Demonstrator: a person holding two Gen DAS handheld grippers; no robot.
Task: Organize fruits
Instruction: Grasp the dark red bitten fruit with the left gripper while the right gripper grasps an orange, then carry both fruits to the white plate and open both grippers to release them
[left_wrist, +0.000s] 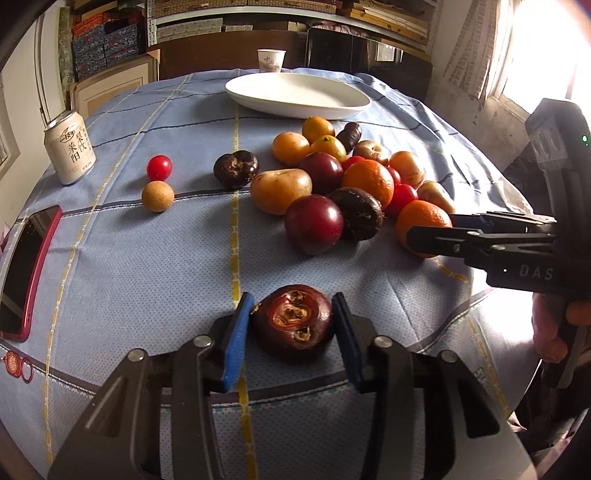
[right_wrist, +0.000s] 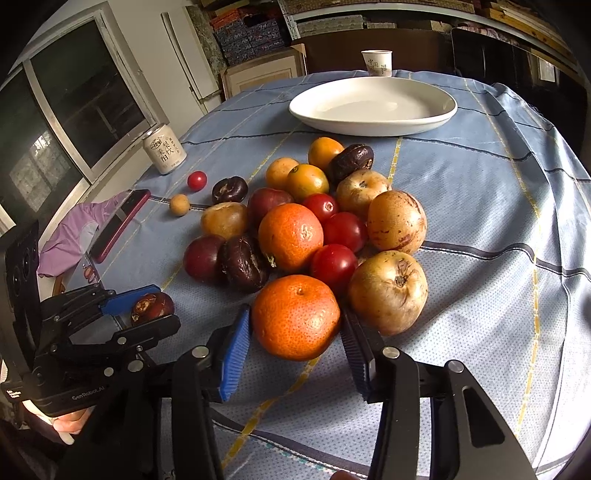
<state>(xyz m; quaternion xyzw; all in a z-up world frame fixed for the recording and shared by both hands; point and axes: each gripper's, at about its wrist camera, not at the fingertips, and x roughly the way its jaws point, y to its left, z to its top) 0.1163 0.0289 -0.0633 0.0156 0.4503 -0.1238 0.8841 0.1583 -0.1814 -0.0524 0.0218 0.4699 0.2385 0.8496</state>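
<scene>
A dark maroon, wrinkled fruit rests on the blue checked cloth, apart from the pile. My left gripper is shut on it, one blue pad against each side; the right wrist view shows the same gripper and fruit. My right gripper is shut on the nearest orange, which sits at the pile's front edge. From the left wrist view, the right gripper reaches in from the right around that orange. The white plate beyond the pile holds nothing.
The pile mixes oranges, red tomatoes, plums, tan and dark fruits. A cherry tomato and a small tan fruit lie apart on the left. A drink can, a red phone and a paper cup stand around.
</scene>
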